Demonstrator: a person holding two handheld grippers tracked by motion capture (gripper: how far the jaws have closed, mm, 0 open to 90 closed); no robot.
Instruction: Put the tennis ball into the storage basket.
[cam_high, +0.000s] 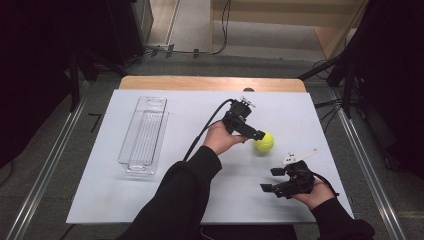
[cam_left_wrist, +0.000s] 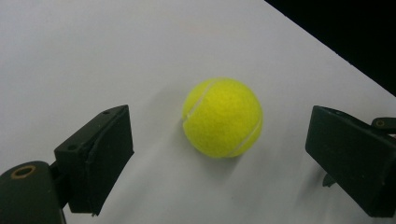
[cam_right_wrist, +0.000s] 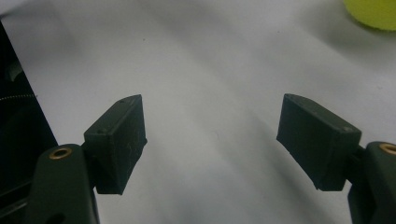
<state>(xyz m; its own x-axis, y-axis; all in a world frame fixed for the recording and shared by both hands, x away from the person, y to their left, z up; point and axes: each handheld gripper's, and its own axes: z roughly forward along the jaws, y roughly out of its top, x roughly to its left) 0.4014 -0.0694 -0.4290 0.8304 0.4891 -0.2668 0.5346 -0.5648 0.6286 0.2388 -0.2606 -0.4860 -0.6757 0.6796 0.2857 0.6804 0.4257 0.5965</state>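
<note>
A yellow-green tennis ball (cam_high: 263, 141) rests on the white table cover, right of centre. My left gripper (cam_high: 256, 137) is open right beside it. In the left gripper view the ball (cam_left_wrist: 222, 117) lies on the cover between the two spread jaws of that gripper (cam_left_wrist: 219, 126), a little ahead of the pads and touching neither. My right gripper (cam_high: 271, 180) is open near the front right of the table, nothing in it, pointing left. Its own view has the right gripper (cam_right_wrist: 212, 112) over bare cover, with an edge of the ball (cam_right_wrist: 373, 11) at the top right corner.
A clear plastic tray (cam_high: 144, 134), long and narrow, stands at the left of the white cover (cam_high: 125, 200). A strip of wooden tabletop (cam_high: 210, 83) lies along the far edge. Black stands and cables flank the table on both sides.
</note>
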